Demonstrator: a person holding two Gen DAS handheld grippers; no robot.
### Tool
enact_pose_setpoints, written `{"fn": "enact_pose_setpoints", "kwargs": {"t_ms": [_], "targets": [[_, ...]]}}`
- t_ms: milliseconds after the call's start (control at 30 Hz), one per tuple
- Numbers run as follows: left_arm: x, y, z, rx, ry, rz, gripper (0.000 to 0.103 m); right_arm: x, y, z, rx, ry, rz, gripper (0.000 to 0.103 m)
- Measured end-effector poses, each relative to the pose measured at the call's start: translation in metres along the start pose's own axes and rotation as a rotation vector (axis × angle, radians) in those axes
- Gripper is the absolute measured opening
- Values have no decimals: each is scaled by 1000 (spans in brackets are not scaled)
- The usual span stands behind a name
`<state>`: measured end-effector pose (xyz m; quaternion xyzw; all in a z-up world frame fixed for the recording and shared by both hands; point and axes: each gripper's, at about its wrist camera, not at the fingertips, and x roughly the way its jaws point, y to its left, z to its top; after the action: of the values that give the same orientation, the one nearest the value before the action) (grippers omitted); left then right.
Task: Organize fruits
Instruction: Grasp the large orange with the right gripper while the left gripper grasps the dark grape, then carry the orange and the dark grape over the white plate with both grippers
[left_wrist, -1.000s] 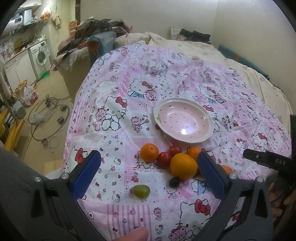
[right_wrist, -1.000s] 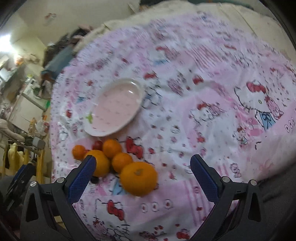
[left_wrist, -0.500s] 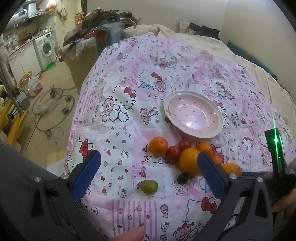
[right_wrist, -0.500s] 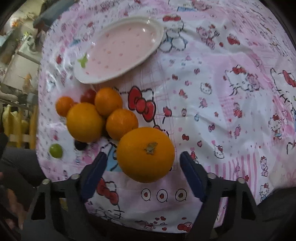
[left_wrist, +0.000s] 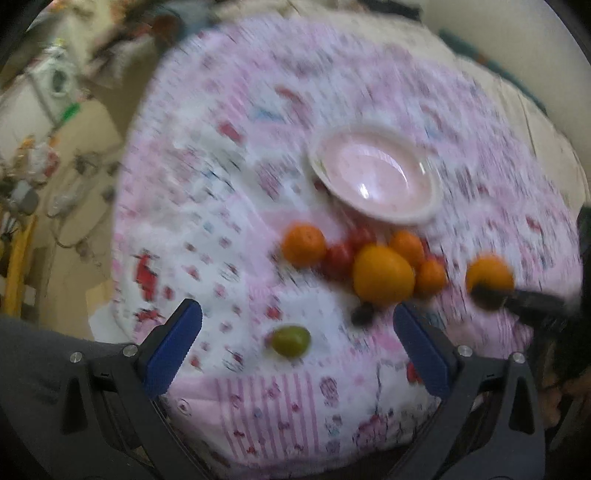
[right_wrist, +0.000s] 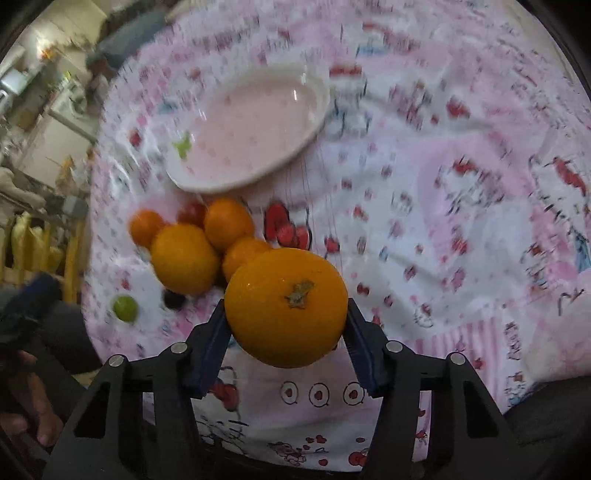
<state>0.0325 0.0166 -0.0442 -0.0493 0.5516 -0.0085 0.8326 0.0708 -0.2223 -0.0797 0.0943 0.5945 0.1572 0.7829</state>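
Observation:
My right gripper is shut on a large orange, stem facing me, held just above the pink cloth. The same orange shows in the left wrist view between the right gripper's dark fingers. A pink plate lies empty beyond it; it also shows in the left wrist view. Between them sits a cluster: a big orange, several small mandarins, red tomatoes, a dark grape and a green fruit. My left gripper is open and empty above the green fruit.
The fruits lie on a bed covered with a pink Hello Kitty cloth. Its left edge drops to a floor with cables and a washing machine. A wall runs behind the bed at the right. Both views are motion-blurred.
My right gripper has closed on the large orange and lifted it slightly. The left gripper has shifted a little, staying open over the green fruit.

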Motion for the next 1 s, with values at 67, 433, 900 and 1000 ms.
{"fn": "enact_pose_setpoints", "kwargs": {"t_ms": [67, 433, 900, 1000], "targets": [[10, -10, 1, 51, 69, -38, 80, -10, -4, 3, 23, -39, 34, 61], [59, -77, 0, 336, 230, -55, 43, -32, -27, 3, 160, -135, 107, 61], [90, -88, 7, 365, 302, -41, 36, -30, -40, 0, 236, -128, 158, 61], [95, -88, 8, 357, 290, -13, 20, -31, -38, 1, 233, -133, 158, 61]]}}
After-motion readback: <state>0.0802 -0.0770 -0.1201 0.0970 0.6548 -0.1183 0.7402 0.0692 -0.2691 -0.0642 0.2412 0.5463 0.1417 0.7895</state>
